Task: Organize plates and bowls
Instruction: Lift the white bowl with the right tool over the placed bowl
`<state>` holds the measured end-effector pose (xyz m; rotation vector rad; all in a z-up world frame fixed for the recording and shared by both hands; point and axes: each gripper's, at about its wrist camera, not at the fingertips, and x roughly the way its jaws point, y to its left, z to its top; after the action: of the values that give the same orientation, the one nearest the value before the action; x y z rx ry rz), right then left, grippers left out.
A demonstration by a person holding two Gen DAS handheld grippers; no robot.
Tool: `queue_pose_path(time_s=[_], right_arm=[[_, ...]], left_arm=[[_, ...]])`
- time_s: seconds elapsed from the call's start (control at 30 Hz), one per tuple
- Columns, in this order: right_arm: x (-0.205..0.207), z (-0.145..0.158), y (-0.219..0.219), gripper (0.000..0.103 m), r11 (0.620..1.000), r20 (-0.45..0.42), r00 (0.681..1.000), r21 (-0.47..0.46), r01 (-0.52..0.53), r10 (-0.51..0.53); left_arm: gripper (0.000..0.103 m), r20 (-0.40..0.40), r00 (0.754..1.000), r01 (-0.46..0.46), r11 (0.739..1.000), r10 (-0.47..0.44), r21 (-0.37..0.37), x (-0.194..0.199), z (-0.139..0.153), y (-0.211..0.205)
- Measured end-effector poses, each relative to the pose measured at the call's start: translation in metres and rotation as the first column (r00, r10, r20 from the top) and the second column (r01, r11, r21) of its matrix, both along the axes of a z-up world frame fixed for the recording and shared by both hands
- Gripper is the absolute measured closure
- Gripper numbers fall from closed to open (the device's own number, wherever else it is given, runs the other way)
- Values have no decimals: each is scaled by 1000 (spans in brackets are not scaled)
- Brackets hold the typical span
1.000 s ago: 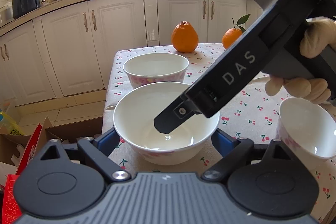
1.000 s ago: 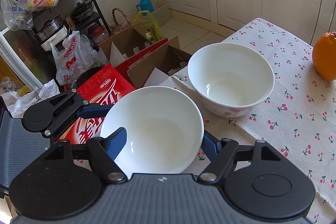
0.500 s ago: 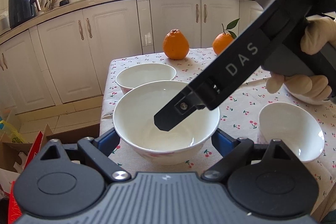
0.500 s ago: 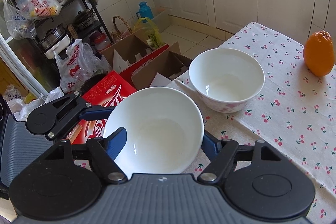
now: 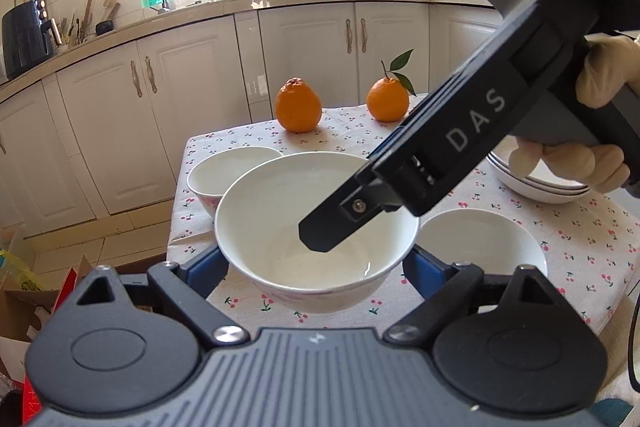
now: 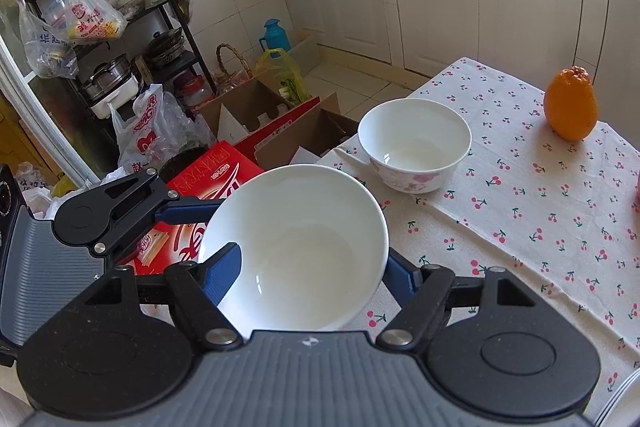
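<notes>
Looking along the left tool (image 5: 316,267), a white bowl with a pink floral band (image 5: 316,227) sits between its blue fingers (image 5: 208,267), which are closed in against the bowl's two sides and carry it above the near edge of the tabletop (image 5: 560,227). The right tool (image 5: 320,237) reaches down from the upper right with one fingertip inside this bowl, held by a gloved hand (image 5: 576,159). A second bowl (image 5: 224,175) stands near the left edge, a third bowl (image 5: 480,247) near the front right, stacked plates (image 5: 536,183) at the right edge, and two oranges (image 5: 298,105) toward the far edge.

From the right wrist view, the right tool (image 6: 316,267) is pinched on the held bowl (image 6: 296,247) at its rim, one finger (image 6: 222,271) inside and one outside. The left tool (image 6: 184,209) comes in from the left, a finger along the bowl's side. The bowl hangs over the tabletop's (image 6: 520,227) left edge, above a red box (image 6: 208,183). The second bowl (image 6: 414,145) stands near that edge, an orange (image 6: 570,109) farther in.
</notes>
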<state>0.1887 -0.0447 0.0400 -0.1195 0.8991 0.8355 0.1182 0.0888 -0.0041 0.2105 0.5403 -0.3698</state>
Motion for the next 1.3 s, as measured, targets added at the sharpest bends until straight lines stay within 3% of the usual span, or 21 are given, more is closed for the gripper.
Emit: queue_pose_path(time_s=[0.77, 1.3], right_arm=[[-50, 4, -76, 23, 995, 7, 996, -20, 93, -93], [-54, -11, -93, 23, 991, -34, 991, -37, 125, -126]], left_arm=[[10, -18, 993, 119, 993, -119, -15, -27, 1, -61], [10, -68, 986, 154, 988, -154, -11, -23, -14, -78]])
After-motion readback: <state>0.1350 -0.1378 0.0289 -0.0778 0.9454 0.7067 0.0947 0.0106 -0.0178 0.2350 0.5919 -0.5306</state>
